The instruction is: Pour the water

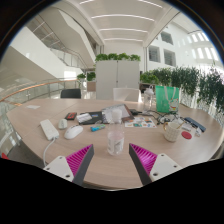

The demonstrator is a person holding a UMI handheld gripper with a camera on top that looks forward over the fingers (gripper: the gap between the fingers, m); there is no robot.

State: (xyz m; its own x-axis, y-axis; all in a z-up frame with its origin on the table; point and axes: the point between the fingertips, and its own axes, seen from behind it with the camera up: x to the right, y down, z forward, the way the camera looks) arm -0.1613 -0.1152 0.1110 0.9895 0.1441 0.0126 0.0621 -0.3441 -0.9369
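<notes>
clear bottle [115,132] between open tool [112,160] fingers, green cup [165,98] beyond

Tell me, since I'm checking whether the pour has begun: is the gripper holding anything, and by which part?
Nothing is held. The gripper is open; the clear bottle stands on the table just ahead of its fingers.

Clear plastic bottle [115,134] upright on table, just ahead of open fingers [79,160], untouched.
</notes>
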